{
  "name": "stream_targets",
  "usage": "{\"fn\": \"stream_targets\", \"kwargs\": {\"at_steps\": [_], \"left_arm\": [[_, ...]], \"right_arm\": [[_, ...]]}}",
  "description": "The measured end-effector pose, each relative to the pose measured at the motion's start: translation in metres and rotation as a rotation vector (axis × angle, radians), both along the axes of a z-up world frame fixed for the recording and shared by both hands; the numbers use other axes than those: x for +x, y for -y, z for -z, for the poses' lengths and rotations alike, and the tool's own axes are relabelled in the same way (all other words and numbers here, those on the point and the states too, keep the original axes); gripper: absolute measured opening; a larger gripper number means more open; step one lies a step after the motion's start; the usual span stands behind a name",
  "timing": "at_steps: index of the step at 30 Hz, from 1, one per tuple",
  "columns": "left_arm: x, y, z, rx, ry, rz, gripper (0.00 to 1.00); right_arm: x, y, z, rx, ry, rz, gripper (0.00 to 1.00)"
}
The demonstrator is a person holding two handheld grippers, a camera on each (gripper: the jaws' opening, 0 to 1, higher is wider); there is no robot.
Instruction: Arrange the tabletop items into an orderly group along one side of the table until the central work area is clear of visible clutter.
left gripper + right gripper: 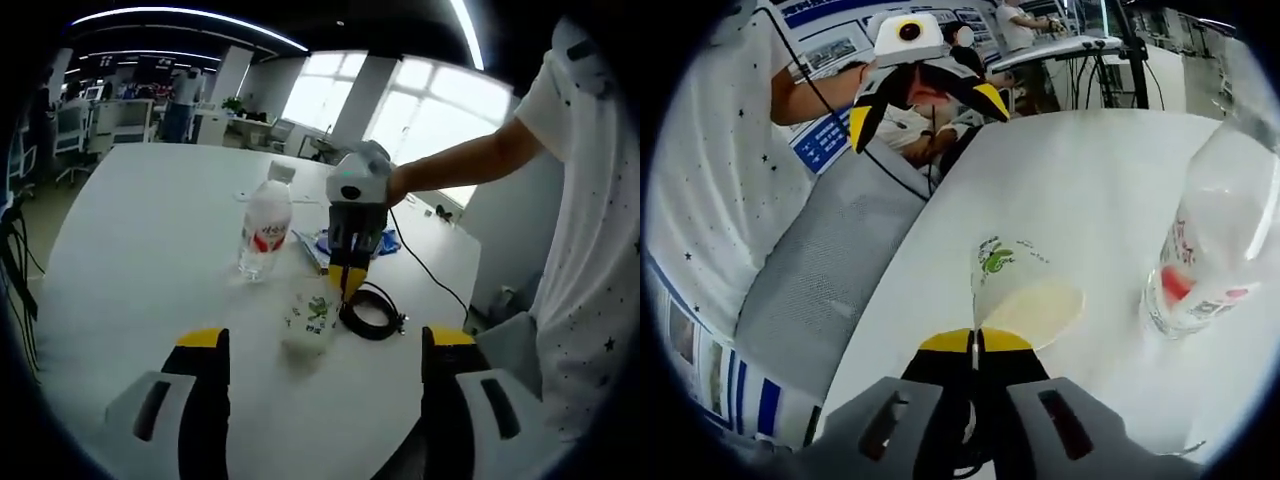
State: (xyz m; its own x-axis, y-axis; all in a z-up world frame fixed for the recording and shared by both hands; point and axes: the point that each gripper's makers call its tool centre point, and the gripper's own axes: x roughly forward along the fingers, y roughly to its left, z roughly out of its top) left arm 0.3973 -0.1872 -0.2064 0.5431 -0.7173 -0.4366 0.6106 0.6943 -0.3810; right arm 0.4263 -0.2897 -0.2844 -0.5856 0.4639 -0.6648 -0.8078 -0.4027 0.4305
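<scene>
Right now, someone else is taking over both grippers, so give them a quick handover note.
Left gripper: open, holding nothing, hovering near the table's edge.
Right gripper: shut on the rim of the plastic cup, which still sits on the table.
Bottle stands upright just beyond the cup; a coiled black cable lies beside the cup, with a few small items behind the right gripper, too hidden to identify.
Done: cup gripped.
Left: move the cup to one side, then bring bottle, cable and the rest next to it.

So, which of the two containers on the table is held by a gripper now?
The clear printed cup: the right gripper pinches its rim. The water bottle with red label stands beside it, untouched.
</scene>
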Motion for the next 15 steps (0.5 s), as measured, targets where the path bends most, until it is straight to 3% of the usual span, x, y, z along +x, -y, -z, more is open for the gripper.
{"fn": "stream_targets", "kwargs": {"at_steps": [7, 15], "left_arm": [[0.000, 0.001, -0.003, 0.001, 0.010, 0.005, 0.80], [0.000, 0.005, -0.005, -0.007, 0.018, 0.016, 0.80]], "right_arm": [[-0.008, 0.006, -0.009, -0.007, -0.002, 0.005, 0.00], [-0.001, 0.017, -0.023, -0.013, 0.053, 0.050, 0.00]]}}
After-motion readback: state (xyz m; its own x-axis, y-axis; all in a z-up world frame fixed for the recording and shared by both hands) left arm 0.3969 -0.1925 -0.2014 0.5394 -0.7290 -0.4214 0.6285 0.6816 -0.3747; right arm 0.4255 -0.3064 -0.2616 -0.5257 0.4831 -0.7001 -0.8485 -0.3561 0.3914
